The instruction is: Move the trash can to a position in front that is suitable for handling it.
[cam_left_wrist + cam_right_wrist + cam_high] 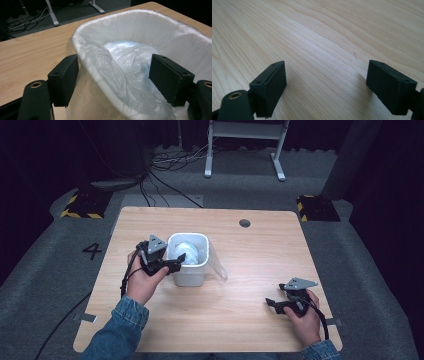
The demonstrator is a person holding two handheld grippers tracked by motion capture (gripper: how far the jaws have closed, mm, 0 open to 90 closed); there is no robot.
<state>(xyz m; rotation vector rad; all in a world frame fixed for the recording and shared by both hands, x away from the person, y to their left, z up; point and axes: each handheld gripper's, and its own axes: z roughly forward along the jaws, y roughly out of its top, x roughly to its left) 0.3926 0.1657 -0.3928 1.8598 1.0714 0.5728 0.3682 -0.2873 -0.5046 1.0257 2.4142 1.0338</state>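
A small white bin (188,272) stands near the middle of the wooden table (250,265), lined with a clear plastic bag (186,251) that hangs over its rim. My left gripper (176,262) is open at the bin's left rim. In the left gripper view its jaws straddle the bin's rim (100,80): one jaw outside the wall, the other inside over the crumpled bag (130,60). My right gripper (274,304) rests low over the table at the front right, open, with bare wood (324,62) between its jaws.
A flap of the bag (218,265) sticks out to the bin's right. A round cable hole (244,223) sits near the table's far edge. Beyond the table are cables (170,160) on grey floor and a white frame's legs (245,150).
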